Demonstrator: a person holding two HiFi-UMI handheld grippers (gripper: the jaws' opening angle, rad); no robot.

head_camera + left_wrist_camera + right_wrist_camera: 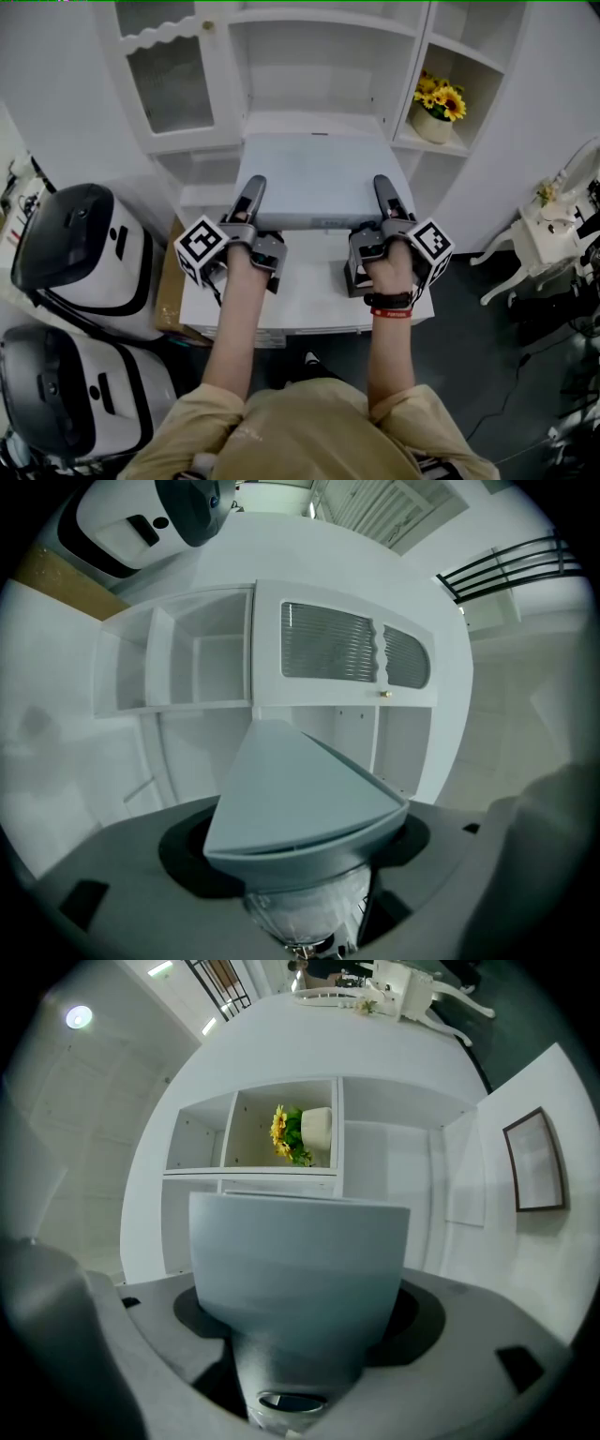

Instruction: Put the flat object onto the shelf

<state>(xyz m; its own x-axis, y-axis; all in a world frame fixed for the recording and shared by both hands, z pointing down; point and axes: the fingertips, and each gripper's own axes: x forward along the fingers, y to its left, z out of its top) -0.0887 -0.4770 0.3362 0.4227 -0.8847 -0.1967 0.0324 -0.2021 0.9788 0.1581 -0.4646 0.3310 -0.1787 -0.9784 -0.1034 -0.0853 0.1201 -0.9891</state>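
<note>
Both tongs are on the board now. The left tongs [251,192] and right tongs [382,189] each clamp its near edge, jaws wide but pressed to the top and underside. The board [314,178] lies level, its long axis running left to right across the front of the white shelf unit [323,66] and its broad face up. It hangs over the far end of the low white surface [309,295].

It's a plain, thin, pale grey rectangle with a slightly raised rim. The small print on the near edge is too small to read.

From the head view the lower jaws are hidden beneath it. Whether the far edge touches the shelf ledge, I can't tell. A pot of yellow flowers [436,108] sits in a right-hand compartment.
</note>
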